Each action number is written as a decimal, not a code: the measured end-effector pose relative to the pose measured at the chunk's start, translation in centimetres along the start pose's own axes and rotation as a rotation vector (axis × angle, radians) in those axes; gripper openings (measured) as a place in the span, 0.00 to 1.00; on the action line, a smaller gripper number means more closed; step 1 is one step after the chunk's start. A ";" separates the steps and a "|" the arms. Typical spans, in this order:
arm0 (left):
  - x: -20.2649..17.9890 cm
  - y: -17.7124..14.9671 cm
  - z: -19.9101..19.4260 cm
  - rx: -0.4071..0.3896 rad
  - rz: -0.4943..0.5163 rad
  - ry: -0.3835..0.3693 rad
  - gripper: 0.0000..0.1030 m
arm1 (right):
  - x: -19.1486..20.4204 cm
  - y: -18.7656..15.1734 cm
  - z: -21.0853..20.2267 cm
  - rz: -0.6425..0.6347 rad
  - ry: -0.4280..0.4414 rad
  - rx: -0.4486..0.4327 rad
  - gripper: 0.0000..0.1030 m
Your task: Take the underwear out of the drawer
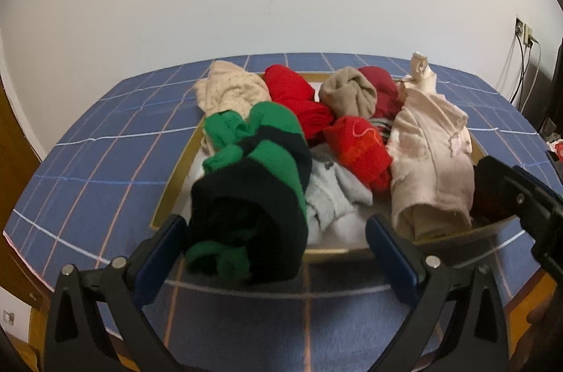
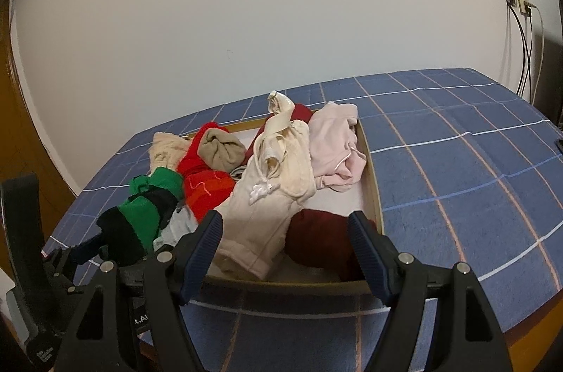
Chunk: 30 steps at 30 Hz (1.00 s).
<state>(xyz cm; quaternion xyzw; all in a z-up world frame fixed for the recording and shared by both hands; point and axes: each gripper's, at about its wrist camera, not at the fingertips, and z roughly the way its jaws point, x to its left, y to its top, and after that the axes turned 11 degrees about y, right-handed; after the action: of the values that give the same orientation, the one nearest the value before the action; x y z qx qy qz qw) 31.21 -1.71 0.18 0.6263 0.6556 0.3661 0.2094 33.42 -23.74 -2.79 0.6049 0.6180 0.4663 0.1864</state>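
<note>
We held our left hand-held gripper (image 1: 276,242) spread around the green-and-black underwear (image 1: 253,182) (not pinching), which lay in the drawer (image 1: 176,182). Our right hand-held gripper (image 2: 285,249) hung spread before the cream garment (image 2: 267,196). Next, we judged, squeeze and lift.

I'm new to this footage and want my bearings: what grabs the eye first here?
The shallow wooden drawer heaped with rolled garments, sitting on a blue checked cloth. Loudest is the green-and-black striped roll at its near left end, between the open left gripper fingers. A long cream ribbed garment lies lengthwise ahead of the open right gripper.
</note>
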 end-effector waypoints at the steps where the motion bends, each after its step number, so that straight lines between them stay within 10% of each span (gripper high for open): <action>1: 0.1 -0.2 -0.2 -0.004 0.001 0.003 1.00 | 0.1 -0.2 -0.3 -0.004 -0.001 -0.004 0.73; 30: 2.4 -6.5 -13.0 -0.128 -0.008 -0.015 1.00 | 4.3 -5.6 -13.1 -0.061 0.009 -0.109 0.74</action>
<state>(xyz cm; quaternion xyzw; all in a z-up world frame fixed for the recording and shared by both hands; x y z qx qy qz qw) 17.05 -1.83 4.19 0.6116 0.6318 0.4019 0.2555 18.95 -23.48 0.69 0.5727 0.6108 0.4958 0.2305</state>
